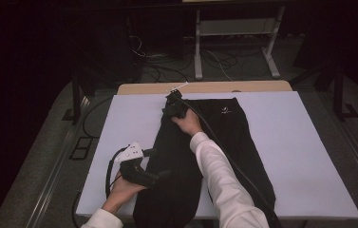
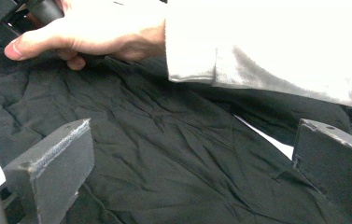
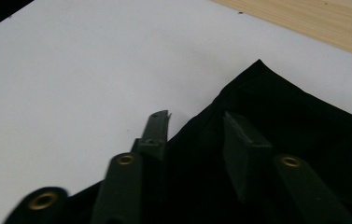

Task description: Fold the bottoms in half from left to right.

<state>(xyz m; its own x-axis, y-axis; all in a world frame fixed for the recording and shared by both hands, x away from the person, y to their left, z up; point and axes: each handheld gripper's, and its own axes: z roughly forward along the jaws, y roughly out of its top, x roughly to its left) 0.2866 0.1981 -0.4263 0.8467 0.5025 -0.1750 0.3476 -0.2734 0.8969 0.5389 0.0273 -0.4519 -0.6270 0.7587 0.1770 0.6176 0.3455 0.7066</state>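
Black trousers lie lengthwise on the white table, one leg folded over the other. The right claw sits at the far left corner of the cloth, its jaws partly apart and straddling the hem edge, one pad off the cloth; whether they pinch it yet I cannot tell. The left claw hovers wide open over the near part, holding nothing. To do this well, bite a full fold of hem, not just the edge, and grip the near end before lifting.
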